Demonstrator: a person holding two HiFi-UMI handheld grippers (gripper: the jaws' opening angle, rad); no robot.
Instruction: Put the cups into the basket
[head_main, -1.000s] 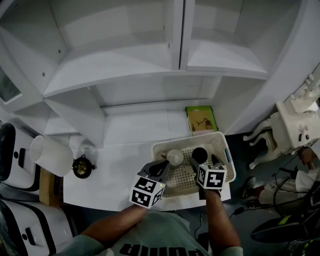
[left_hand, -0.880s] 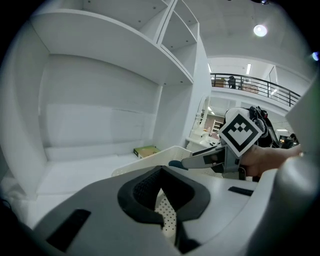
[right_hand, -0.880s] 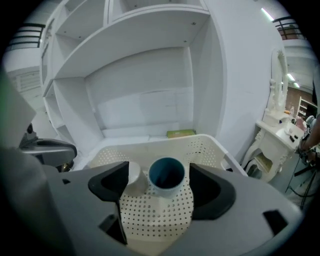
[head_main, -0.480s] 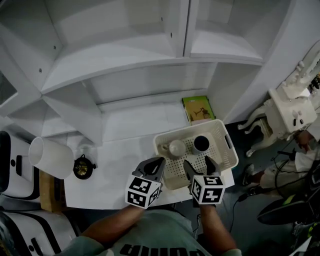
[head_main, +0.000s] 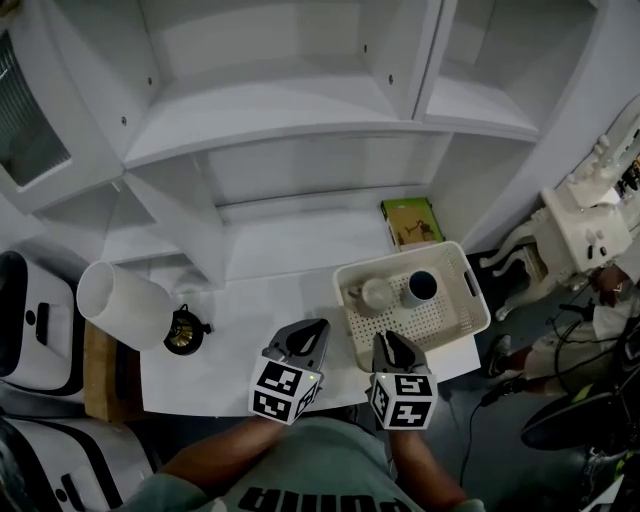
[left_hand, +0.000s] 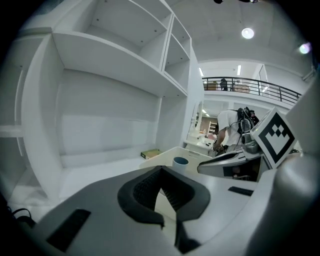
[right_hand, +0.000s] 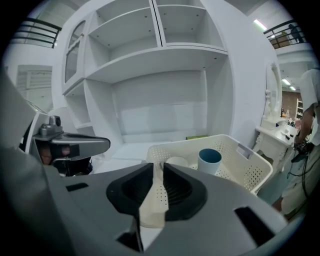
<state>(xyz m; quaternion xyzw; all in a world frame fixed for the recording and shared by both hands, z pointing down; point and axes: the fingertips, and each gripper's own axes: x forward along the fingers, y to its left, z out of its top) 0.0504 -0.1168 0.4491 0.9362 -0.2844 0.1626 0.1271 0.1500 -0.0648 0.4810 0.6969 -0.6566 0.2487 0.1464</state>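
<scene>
Right gripper (head_main: 393, 343): empty, jaws have just been closing, now a slit apart, near the basket's (head_main: 474, 290) front wall. Left gripper (head_main: 307, 336): clenched, empty. Risk: basket sits at the table's (head_main: 250, 330) right edge; a knock from the right gripper could shove it off. Blue cup (head_main: 421, 287): upright, basket's far side. White cup (head_main: 377, 293): beside it, squat, rounded.

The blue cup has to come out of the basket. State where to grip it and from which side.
Grip the blue cup by its rim from above, one claw jaw inside, one outside: it stands upright with its mouth open, and the basket walls would likely block a sideways reach. Pinch the side away from the pale cup beside it.
</scene>
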